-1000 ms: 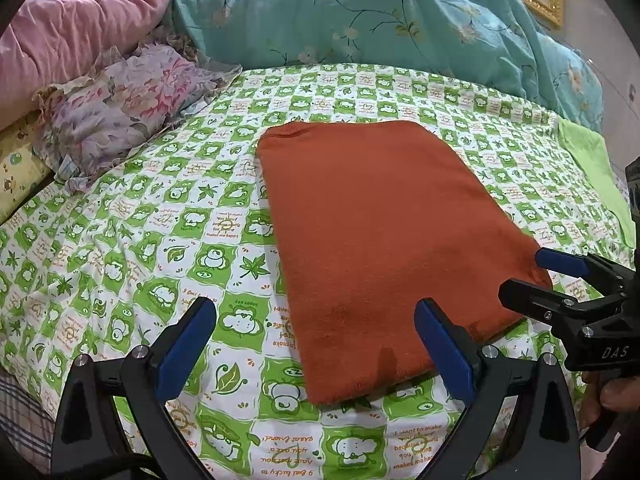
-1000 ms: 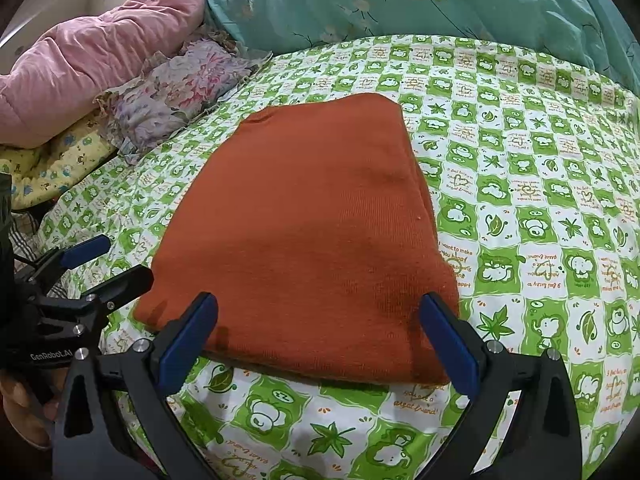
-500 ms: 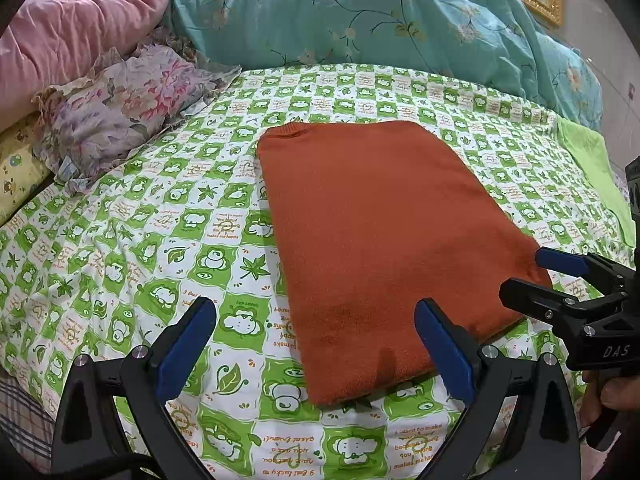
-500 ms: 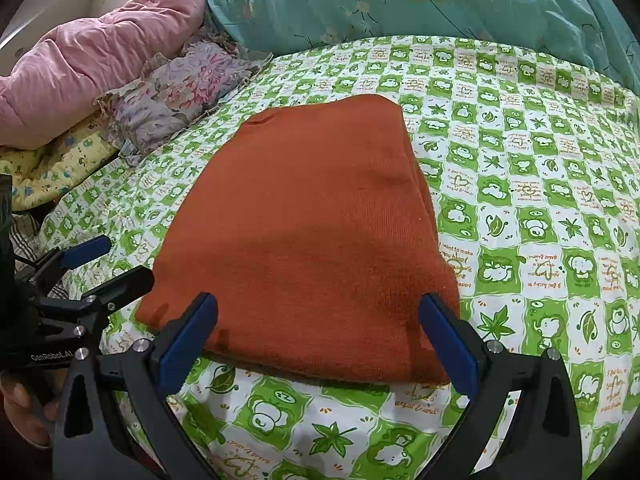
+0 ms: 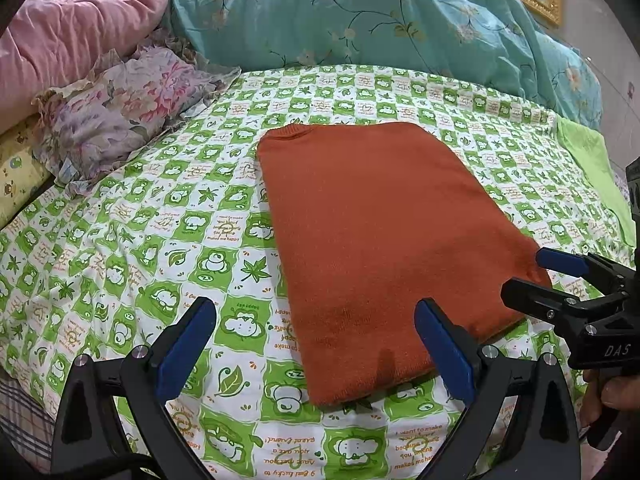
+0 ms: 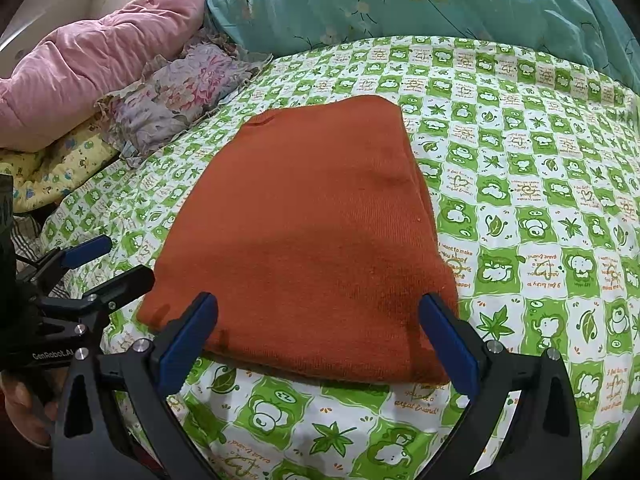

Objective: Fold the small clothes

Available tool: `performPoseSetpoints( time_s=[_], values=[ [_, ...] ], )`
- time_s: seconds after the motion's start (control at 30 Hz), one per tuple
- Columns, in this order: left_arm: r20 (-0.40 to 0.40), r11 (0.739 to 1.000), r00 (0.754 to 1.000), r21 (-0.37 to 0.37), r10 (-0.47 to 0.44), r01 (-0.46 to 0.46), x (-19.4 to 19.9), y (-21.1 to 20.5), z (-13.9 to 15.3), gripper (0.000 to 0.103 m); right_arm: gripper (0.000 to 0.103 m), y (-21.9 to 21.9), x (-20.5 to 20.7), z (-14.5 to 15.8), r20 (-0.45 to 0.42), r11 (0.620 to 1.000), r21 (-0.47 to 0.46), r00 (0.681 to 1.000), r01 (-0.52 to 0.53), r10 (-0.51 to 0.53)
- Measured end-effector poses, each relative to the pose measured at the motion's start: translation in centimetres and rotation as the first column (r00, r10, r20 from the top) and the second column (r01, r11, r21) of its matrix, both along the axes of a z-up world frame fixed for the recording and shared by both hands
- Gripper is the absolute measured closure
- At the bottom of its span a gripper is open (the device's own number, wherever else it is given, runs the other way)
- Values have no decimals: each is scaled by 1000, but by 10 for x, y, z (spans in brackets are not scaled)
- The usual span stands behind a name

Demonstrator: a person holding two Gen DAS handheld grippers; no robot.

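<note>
Rust sweater (image 5: 376, 240) lies folded into a flat rectangle on the green-checked sheet (image 5: 132, 240), centre of the left wrist frame, collar edge at its far end. Left gripper (image 5: 316, 344) sits low at the bottom of the frame, both blue pads spread wide, nothing between them; its right pad overlaps the sweater's near edge in the picture, contact unclear. Right gripper (image 5: 532, 272) shows at the right edge of that frame, just by the sweater's near right corner, with a hand (image 5: 608, 396) under it. In the right wrist frame the sweater (image 6: 312, 240) fills the centre, and the right gripper (image 6: 318, 344) has pads spread wide across its near edge, gripping nothing. Left gripper (image 6: 116, 260) appears at the left edge there, jaws apart, next to the sweater's near left corner. Pink quilt (image 5: 72, 40) upper left, floral pillow (image 5: 120, 108) below it, teal duvet (image 5: 360, 12) across the top, lime cloth (image 5: 596, 172) at far right.
</note>
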State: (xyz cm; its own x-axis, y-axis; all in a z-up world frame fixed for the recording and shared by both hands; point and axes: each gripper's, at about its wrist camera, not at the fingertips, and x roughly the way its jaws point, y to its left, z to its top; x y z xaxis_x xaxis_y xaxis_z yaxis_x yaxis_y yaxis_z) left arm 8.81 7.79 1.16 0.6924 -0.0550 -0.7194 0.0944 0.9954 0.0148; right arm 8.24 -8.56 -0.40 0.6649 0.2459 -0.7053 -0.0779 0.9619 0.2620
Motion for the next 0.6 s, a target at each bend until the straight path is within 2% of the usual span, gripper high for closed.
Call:
performPoseSetpoints(
  time_s=[0.6],
  values=[
    [2, 1000, 1000, 3, -11, 11, -1, -2, 3, 3, 3, 3, -1, 5, 1, 1000, 3, 1000, 1, -1]
  ],
)
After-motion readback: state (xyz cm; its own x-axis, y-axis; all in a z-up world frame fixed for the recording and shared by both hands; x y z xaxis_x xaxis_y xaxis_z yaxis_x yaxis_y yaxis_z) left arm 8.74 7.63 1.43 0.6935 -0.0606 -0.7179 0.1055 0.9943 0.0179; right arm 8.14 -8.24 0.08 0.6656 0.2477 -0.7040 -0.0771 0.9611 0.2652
